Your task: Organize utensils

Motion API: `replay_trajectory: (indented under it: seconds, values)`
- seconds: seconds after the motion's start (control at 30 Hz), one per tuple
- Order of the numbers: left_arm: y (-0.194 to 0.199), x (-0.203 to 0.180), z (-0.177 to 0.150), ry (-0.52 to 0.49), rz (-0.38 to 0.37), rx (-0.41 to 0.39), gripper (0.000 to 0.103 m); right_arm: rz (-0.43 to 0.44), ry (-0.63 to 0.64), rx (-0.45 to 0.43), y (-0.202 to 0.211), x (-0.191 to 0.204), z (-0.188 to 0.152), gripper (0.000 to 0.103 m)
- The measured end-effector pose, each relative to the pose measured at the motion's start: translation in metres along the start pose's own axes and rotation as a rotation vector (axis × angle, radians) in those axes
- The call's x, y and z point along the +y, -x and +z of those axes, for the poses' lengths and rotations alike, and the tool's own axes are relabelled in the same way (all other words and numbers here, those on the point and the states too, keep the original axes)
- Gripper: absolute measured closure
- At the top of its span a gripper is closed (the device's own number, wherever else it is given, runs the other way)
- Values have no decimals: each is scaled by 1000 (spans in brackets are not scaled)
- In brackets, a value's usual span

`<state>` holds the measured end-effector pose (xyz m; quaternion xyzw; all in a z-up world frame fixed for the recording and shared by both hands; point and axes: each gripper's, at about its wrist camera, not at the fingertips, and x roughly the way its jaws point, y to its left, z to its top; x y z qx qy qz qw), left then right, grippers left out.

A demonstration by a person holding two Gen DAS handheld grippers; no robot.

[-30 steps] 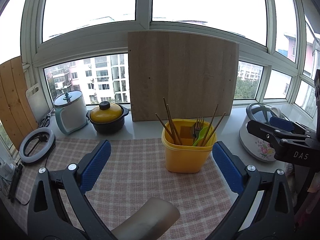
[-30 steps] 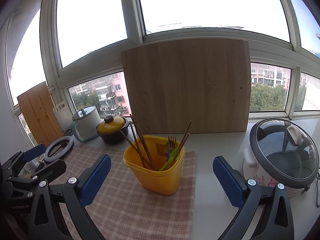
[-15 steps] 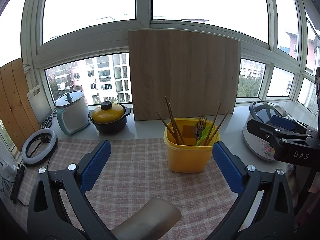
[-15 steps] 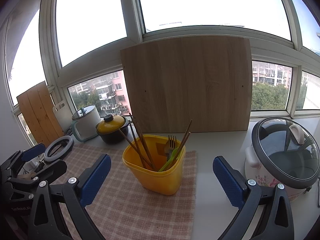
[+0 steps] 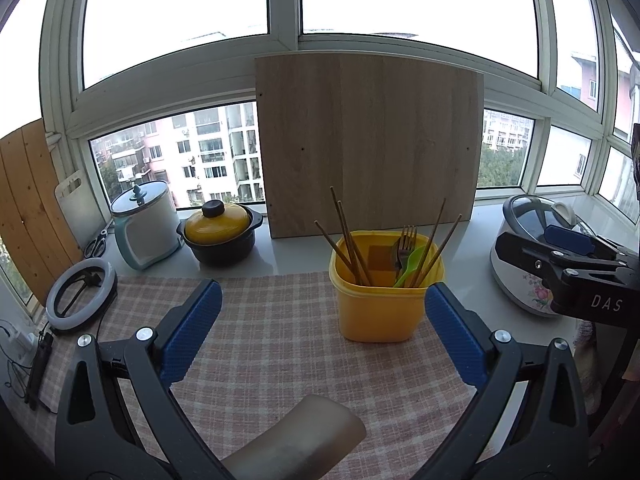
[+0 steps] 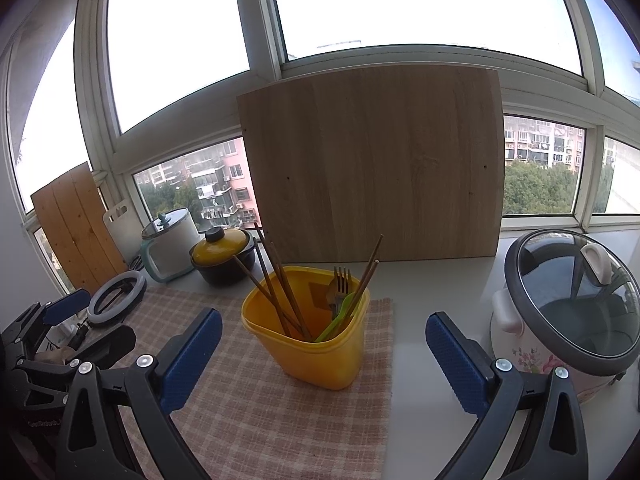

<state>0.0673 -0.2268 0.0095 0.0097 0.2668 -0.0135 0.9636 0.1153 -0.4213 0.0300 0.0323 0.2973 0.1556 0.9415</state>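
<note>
A yellow holder stands on the checked cloth; it also shows in the right wrist view. In it stand several brown chopsticks, a metal fork and a green spoon. My left gripper is open and empty, held back from the holder. My right gripper is open and empty, with the holder between and beyond its fingers. The right gripper also shows at the right of the left wrist view, and the left gripper at the left of the right wrist view.
A large wooden board leans on the window behind the holder. A rice cooker stands at the right. A yellow-lidded black pot, a white kettle pot and a ring light stand at the left.
Both views have shifted only slightly; the holder sits a little further right in the left wrist view. Both grippers stay open and empty.
</note>
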Motion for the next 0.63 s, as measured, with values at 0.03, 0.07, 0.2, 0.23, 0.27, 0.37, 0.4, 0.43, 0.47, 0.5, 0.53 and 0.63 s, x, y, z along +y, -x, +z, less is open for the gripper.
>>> replay_trajectory:
  seconds: [0.03,0.07,0.2,0.23,0.27,0.37,0.4,0.43,0.47,0.5,0.53,0.63]
  values:
    - [0,0,0,0,0,1,0,0,-2,1,0,0,0,0]
    - [0,0,0,0,1,1,0,0,-3,2,-1,-1,0,0]
    - [0,-1,0,-1,1,3,0,-3,-2,5,-1,0,-2,0]
    - [0,-1,0,-2,1,3,0,-4,-3,5,-1,0,-2,0]
    - [0,-1,0,-1,3,2,0,-4,-4,5,-1,-1,-1,0]
    - [0,0,-2,-3,8,2,0,-6,-8,6,-1,-1,-1,0]
    - [0,0,-2,-5,9,1,0,-7,-8,7,-1,-1,-2,0]
    - [0,0,-2,-8,11,-3,0,-7,-7,8,-1,-1,-2,0]
    - [1,0,-2,-16,15,-12,0,-8,-7,10,-1,-1,-2,0]
    - [3,0,-3,-23,22,-24,0,-10,-9,10,-1,-2,-2,0]
    - [4,0,-4,-28,27,-30,0,-10,-11,11,-1,-2,-2,0]
    - [4,0,-3,-27,20,-23,0,-12,-15,10,0,-3,-3,0]
